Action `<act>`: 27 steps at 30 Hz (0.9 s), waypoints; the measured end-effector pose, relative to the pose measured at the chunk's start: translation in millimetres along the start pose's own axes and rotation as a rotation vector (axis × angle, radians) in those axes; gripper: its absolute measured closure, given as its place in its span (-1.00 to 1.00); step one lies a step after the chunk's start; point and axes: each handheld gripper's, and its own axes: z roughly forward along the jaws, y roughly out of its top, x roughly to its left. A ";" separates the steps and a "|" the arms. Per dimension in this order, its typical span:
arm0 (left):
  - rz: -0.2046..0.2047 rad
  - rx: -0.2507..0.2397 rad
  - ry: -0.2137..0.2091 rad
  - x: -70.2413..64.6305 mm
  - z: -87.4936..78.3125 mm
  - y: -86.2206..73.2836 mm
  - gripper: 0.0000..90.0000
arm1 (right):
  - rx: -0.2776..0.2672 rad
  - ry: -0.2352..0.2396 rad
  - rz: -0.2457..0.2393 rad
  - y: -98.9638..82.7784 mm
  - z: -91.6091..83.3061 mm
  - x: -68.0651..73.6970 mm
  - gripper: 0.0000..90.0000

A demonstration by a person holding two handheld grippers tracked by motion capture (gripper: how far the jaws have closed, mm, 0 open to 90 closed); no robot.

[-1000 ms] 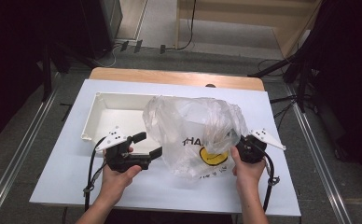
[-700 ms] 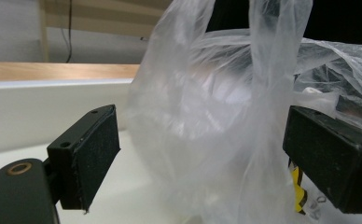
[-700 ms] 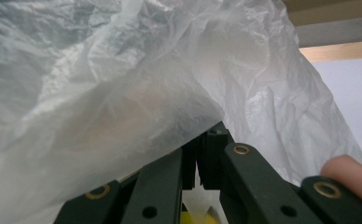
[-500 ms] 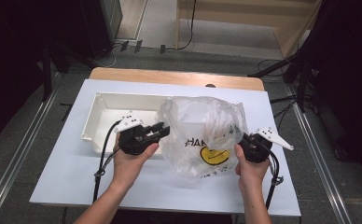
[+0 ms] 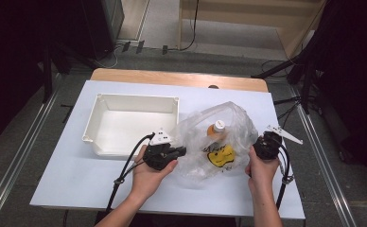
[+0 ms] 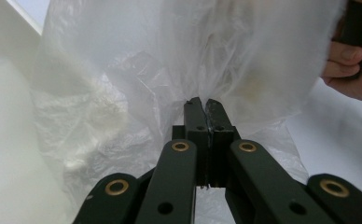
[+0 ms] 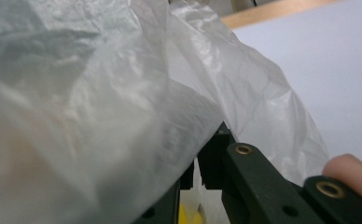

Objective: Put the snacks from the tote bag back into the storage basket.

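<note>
At the table's near middle, we pinch the soft, slippery plastic bag (image 5: 219, 137) by its thin edges: left gripper (image 6: 205, 108) just clamped on its film, right gripper (image 5: 261, 144) pinching too.

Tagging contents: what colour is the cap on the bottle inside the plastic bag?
White, on an orange bottle; clearest in the high view.

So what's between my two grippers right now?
The clear plastic bag, with an orange-capped bottle inside, spans the gap in the high view; the left gripper and right gripper each pinch a side.
</note>
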 end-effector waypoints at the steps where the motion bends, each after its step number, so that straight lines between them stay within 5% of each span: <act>1: -0.008 -0.003 -0.002 -0.4 0.4 -0.2 1.00 | 0.007 -0.003 -0.004 -1.3 1.4 -1.4 0.91; 8: -0.044 -0.060 0.004 -3.9 1.6 2.0 1.00 | -0.050 0.092 -0.082 6.8 -10.7 13.1 0.21; 16: -0.033 -0.066 -0.001 -5.7 2.5 1.8 1.00 | -0.101 0.102 -0.186 23.3 -33.1 41.7 -0.42; 27: -0.023 -0.095 -0.008 -6.7 -3.4 1.1 1.00 | -0.207 0.070 -0.258 45.1 -70.6 68.6 -0.66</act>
